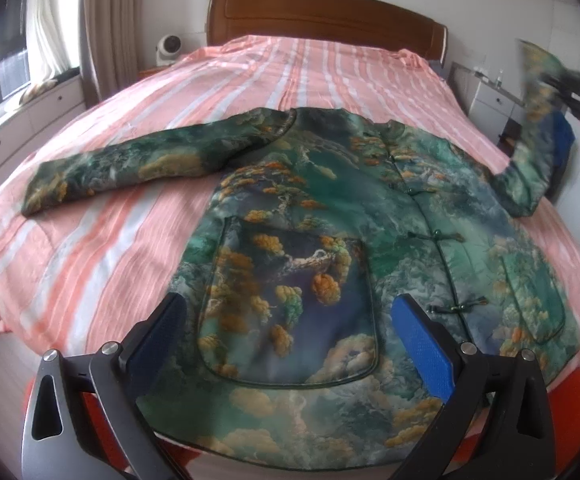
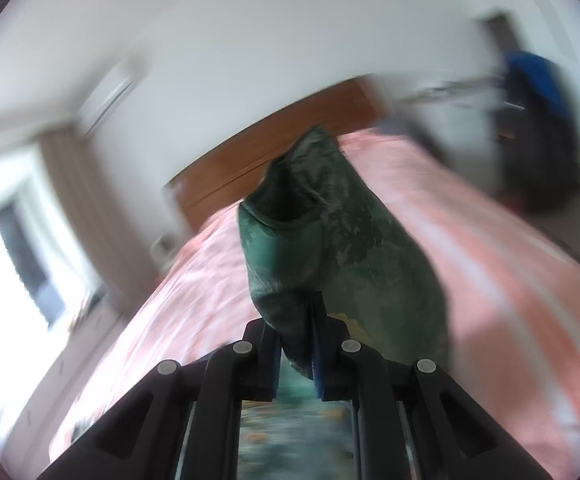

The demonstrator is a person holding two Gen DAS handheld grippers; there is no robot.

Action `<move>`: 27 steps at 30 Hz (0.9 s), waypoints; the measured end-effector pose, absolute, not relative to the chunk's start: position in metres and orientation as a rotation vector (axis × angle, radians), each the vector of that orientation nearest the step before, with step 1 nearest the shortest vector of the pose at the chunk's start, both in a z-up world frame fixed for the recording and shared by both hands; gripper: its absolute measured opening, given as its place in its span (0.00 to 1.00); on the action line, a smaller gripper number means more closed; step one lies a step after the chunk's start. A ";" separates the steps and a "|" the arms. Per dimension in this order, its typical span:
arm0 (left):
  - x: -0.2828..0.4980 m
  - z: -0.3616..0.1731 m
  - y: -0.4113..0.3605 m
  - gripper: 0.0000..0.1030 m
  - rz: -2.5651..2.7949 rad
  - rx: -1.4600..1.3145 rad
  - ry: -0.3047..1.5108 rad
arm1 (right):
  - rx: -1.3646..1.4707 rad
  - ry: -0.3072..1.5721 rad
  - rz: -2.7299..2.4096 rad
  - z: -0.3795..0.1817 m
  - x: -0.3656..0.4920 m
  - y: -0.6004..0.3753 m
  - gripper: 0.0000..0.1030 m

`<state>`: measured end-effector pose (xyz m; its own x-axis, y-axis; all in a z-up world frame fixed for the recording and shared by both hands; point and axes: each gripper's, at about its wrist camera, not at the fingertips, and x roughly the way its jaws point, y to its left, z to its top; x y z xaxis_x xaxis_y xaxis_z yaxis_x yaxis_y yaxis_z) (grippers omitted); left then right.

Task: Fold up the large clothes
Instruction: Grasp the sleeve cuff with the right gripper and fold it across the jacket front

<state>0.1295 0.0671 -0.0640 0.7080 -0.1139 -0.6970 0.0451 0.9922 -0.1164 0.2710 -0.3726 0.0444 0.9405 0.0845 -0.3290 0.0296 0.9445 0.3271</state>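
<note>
A green patterned jacket (image 1: 330, 208) with orange clouds lies front-up on the bed. Its left sleeve (image 1: 122, 168) lies stretched out flat to the left. My left gripper (image 1: 290, 312) is open above the jacket's lower left pocket (image 1: 290, 308), holding nothing. My right gripper (image 2: 296, 336) is shut on the right sleeve (image 2: 330, 232) near its cuff and holds it up off the bed; the same sleeve (image 1: 538, 120) shows raised at the right in the left wrist view, with the right gripper (image 1: 570, 88) blurred there.
The bed has a pink and white striped cover (image 1: 290, 72) and a wooden headboard (image 1: 322, 12). A window with curtains (image 1: 50, 28) is at the left. A white nightstand (image 1: 490, 92) and a dark and blue object (image 2: 538, 128) stand at the right.
</note>
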 end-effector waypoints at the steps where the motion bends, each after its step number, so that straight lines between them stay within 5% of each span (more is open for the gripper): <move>1: 0.127 -0.063 0.070 0.99 -0.084 -0.098 0.773 | 0.300 0.366 0.059 0.040 0.288 -0.343 0.12; 5: 0.122 -0.066 0.090 0.99 -0.043 -0.137 0.783 | 0.214 0.515 0.152 -0.031 0.356 -0.229 0.16; 8: 0.122 -0.070 0.102 0.99 -0.018 -0.155 0.798 | 0.205 0.741 0.231 -0.104 0.385 -0.179 0.61; 9: 0.121 -0.071 0.105 0.99 -0.013 -0.157 0.794 | 0.240 0.804 0.255 -0.127 0.386 -0.171 0.61; 13: 0.122 -0.074 0.113 0.99 0.006 -0.177 0.782 | 0.205 0.764 0.226 -0.129 0.352 -0.181 0.63; 17: 0.128 -0.078 0.106 0.99 -0.009 -0.169 0.790 | 0.144 0.643 0.073 -0.102 0.315 -0.222 0.89; 21: 0.127 -0.075 0.091 0.99 -0.034 -0.139 0.804 | 0.161 0.835 -0.051 -0.140 0.346 -0.265 0.91; 23: 0.124 -0.067 0.084 0.99 -0.042 -0.107 0.795 | 0.187 0.923 -0.085 -0.165 0.350 -0.274 0.84; 27: 0.125 -0.059 0.074 0.99 -0.033 -0.045 0.766 | 0.215 0.700 -0.109 -0.125 0.282 -0.256 0.91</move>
